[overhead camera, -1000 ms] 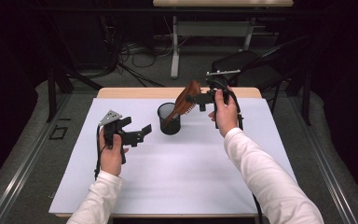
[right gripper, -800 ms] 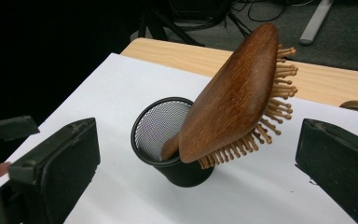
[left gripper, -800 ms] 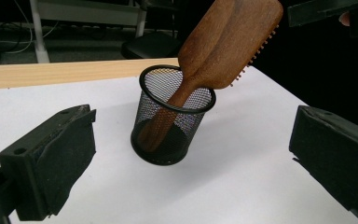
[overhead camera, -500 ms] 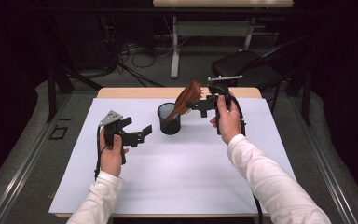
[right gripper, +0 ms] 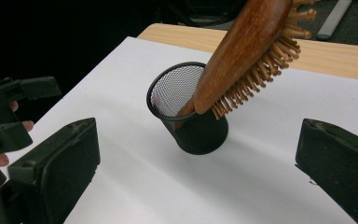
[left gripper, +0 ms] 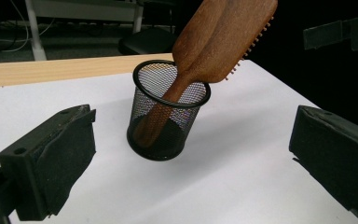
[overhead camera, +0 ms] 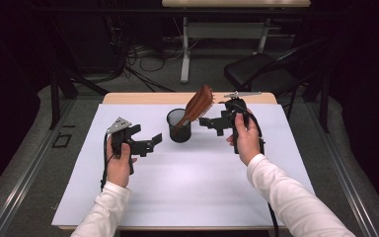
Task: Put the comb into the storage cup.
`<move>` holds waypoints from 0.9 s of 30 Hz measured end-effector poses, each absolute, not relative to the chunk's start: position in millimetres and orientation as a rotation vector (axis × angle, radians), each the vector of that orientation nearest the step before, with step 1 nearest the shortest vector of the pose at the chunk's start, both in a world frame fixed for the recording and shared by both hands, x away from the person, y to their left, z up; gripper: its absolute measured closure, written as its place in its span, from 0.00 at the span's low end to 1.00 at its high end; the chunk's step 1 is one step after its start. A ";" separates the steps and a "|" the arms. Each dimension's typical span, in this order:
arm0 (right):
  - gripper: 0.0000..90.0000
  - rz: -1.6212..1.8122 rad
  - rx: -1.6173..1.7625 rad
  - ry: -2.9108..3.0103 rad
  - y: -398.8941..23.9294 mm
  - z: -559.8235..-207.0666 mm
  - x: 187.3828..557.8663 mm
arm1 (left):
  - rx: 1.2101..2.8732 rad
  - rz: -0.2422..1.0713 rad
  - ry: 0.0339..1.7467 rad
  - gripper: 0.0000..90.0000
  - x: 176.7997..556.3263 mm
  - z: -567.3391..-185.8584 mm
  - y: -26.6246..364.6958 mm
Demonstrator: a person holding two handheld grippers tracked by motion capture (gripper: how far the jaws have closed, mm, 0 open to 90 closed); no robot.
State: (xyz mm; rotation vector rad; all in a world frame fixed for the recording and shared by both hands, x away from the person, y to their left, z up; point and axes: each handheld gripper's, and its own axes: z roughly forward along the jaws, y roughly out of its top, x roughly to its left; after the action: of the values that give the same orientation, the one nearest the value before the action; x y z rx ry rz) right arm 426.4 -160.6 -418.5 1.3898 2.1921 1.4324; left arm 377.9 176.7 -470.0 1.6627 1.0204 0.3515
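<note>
Standing handle-down in the black mesh cup (overhead camera: 179, 126), the wooden hairbrush (overhead camera: 199, 104) leans against the rim on the side toward the right gripper, its bristled head well above the cup and tipped that way.

Left first: the left gripper (overhead camera: 147, 145) hovers over the white table cover (overhead camera: 187, 192), jaws apart and empty, with the cup ahead of it and a little beyond its reach. In the left gripper view the cup (left gripper: 170, 110) sits between the two pads, farther off, and the brush handle runs down to the cup's floor.

Middle: the cup stands upright on the cover; the brush (right gripper: 249, 51) touches it at the rim and at the bottom, nothing else.

Right: the right gripper (overhead camera: 208, 122) is just beside the cup, below the brush head, jaws apart and holding nothing. In its own view the cup (right gripper: 189, 108) is close ahead and the bristles point down toward it.

The work looks like settling the brush in the cup, and it appears done or nearly so. To finish well, I would draw the right gripper straight back along its own line, away from the bristles, since a brush on that overhanging head could tip the light cup over. The left gripper could close on the cup wall to steady it if the brush shifts.
</note>
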 end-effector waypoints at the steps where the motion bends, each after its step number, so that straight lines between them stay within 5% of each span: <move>1: 0.00 1.434 1.389 2.196 -161.6 -419.6 424.9 | 1.666 0.350 1.020 0.00 377.7 -469.9 176.1; 27: 0.00 1.451 1.366 2.215 -188.0 -442.0 394.5 | 1.790 0.329 0.985 0.00 365.9 -466.1 173.0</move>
State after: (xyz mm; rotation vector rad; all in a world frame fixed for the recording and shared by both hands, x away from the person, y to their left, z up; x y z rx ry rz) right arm 394.5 -188.0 -442.0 1.3660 2.2151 1.4513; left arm 365.9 173.0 -466.1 1.7900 0.9852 0.3287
